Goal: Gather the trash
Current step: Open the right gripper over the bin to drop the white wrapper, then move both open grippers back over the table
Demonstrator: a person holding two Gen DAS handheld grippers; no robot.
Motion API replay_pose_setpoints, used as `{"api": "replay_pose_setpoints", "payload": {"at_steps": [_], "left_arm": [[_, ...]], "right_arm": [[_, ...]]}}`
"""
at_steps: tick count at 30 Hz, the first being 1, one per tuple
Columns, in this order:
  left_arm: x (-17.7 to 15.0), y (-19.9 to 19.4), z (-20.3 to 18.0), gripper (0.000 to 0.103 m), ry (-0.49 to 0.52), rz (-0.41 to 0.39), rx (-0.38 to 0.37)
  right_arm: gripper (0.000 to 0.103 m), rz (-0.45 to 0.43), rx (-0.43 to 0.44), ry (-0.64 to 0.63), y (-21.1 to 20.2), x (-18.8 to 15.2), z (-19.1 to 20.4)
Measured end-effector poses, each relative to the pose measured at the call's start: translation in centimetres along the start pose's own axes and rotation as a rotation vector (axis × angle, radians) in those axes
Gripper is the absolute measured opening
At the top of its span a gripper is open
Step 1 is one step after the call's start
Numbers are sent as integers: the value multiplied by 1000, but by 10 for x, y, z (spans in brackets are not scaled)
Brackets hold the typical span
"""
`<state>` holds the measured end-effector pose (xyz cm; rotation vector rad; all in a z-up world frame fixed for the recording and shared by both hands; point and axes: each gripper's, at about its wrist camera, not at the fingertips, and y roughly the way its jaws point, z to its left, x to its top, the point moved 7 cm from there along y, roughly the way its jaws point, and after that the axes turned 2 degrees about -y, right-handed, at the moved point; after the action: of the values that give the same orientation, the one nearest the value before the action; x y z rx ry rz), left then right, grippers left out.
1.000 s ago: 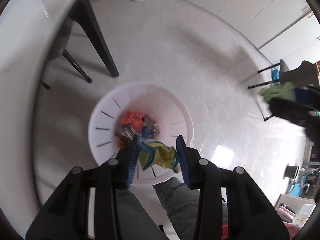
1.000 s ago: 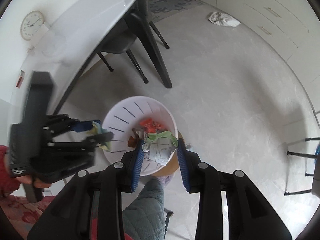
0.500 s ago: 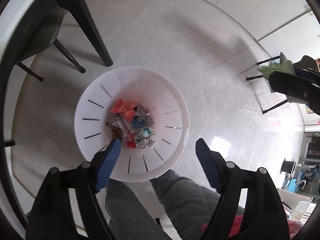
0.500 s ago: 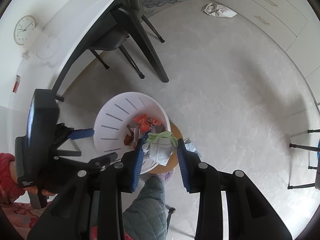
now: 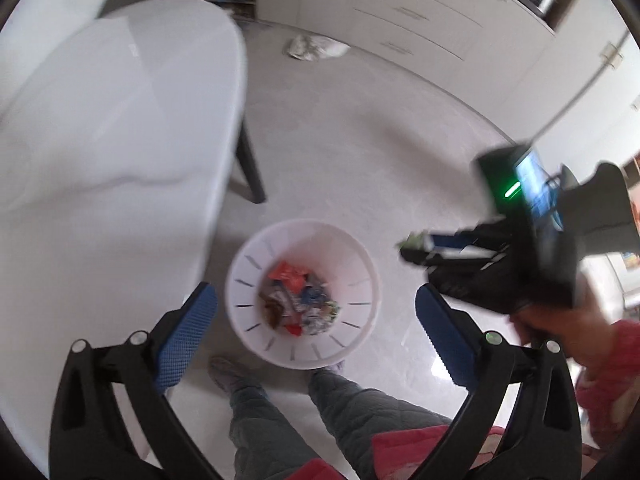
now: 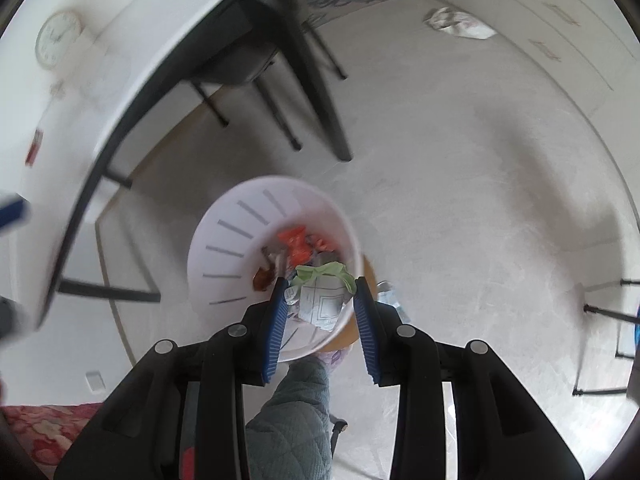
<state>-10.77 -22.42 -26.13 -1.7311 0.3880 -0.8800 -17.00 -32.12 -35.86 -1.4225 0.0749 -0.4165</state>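
Wrapper dropped into bin (image 5: 256, 248), left gripper (image 5: 316, 322) opened

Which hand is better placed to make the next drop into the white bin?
Right. The right gripper is shut on a crumpled wrapper directly above the white bin; the left gripper has wide, empty jaws.

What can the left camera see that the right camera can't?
Only the left camera shows the left tongs, wide open and empty, the right tongs from the side, and both legs of the person. Only the right camera shows the wall clock and, up close, the green and white wrapper gripped in the right tongs. Both show the white bin with trash inside, the white table, and crumpled paper far off on the floor.
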Motion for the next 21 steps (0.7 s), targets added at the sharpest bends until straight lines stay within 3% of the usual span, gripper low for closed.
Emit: {"api": "replay_pose_setpoints", "payload": {"at_steps": [5,7,9,11,16,21], "left_arm": [[-11,-19,32,95,-105,-22,87],[-15,-25,45,95,-152,-25,118],[-21,-29,59,95,-205,-15,154],[-25,-31,72,95,-245,-3,176],[-31,-50,101,95,-344,-20,212],[-28,-80,133,95,-417,-71,241]], "right_arm": [[37,85,39,-49,60,-8,28],[42,117,53,-54,78,-11,37],[78,163,55,-44,93,-15,43],[88,202,31,-39,101,-19,48],[93,224,20,-4,82,-16,55],[96,139,-90,-55,10,12,63]]}}
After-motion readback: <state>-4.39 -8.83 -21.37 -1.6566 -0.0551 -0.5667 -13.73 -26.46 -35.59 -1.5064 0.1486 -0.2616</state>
